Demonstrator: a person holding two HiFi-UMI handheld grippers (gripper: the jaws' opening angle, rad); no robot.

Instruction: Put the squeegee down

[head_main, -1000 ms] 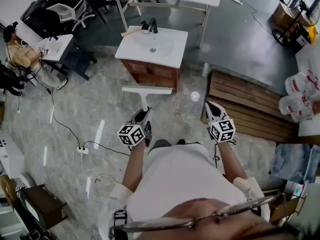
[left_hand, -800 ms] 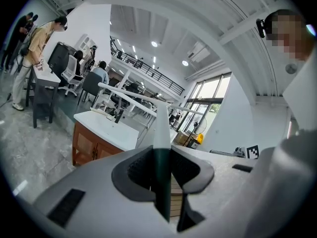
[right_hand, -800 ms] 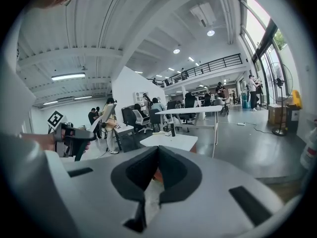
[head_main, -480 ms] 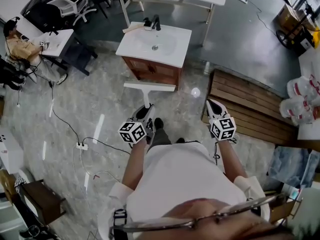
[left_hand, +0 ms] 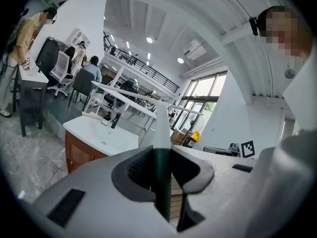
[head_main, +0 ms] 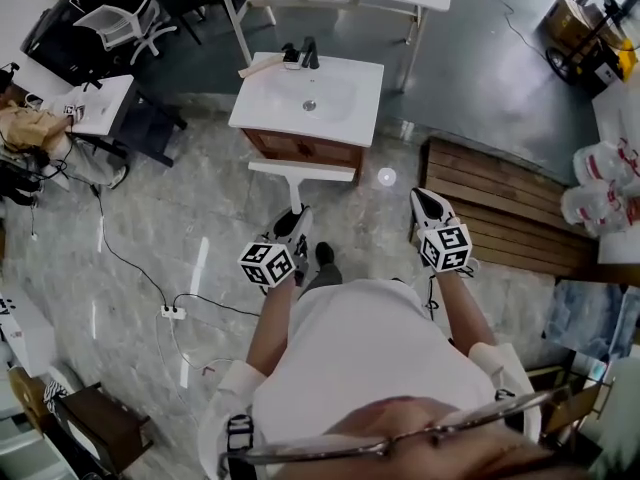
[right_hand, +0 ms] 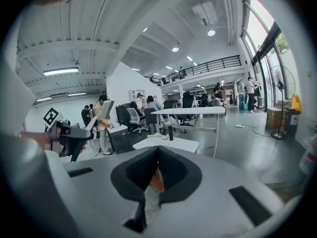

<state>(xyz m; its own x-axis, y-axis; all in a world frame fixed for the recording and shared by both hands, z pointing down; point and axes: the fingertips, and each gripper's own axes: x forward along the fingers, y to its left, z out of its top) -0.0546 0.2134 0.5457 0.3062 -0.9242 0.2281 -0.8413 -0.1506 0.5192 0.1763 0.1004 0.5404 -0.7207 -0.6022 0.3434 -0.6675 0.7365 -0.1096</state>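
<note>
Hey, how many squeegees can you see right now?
1. The squeegee is gripped by the left tool, its blade held crosswise in front of the sink cabinet. Others may be hidden outside the views.

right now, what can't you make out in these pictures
Squeegee grip end: left gripper view, buried between the jaws of the left hand-held gripper.
Objects beside the faucet: head view, too small.
Floor under the person: head view, hidden by the torso.
Orange patch past the right hand-held gripper: right gripper view, blurred and mostly masked by its shut jaws.
</note>
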